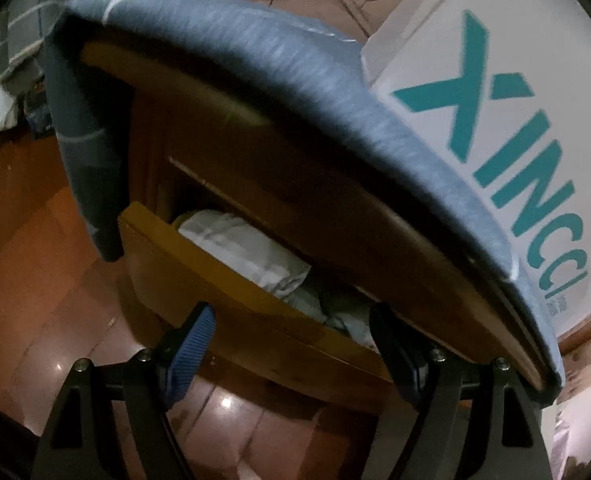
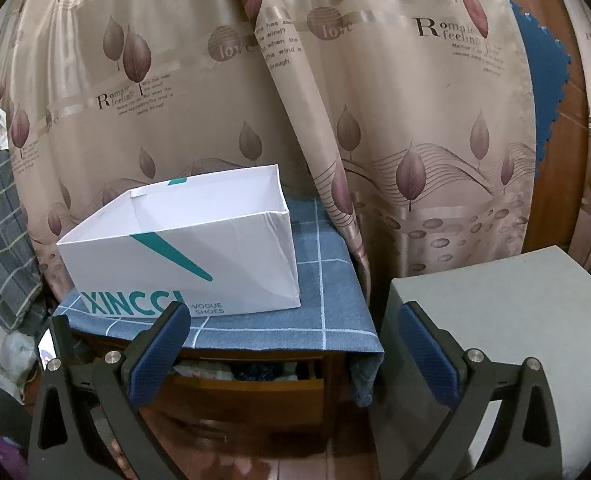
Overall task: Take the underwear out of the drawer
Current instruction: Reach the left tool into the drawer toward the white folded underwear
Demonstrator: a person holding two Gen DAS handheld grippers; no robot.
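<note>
A leaf-printed curtain (image 2: 215, 80) fills the upper part of the right wrist view. Below it, in the lower centre, stands a wooden cabinet (image 2: 255, 404) draped with a blue checked cloth (image 2: 327, 280). A white shoebox (image 2: 183, 248), open at the top, sits on the cloth at centre left, and a grey block (image 2: 515, 320) occupies the lower right. The drawer (image 1: 199, 280) is pulled partly out beneath the cabinet top; in the left wrist view its front runs diagonally across the middle of the frame. Folded underwear (image 1: 243, 248), pale with faint stripes, lies inside it, just behind the drawer front. The left gripper (image 1: 291, 344) hangs at the bottom centre, jaws spread wide and empty, straddling the drawer front. The right gripper (image 2: 295, 344), bottom centre, is likewise released, gripping nothing.
</note>
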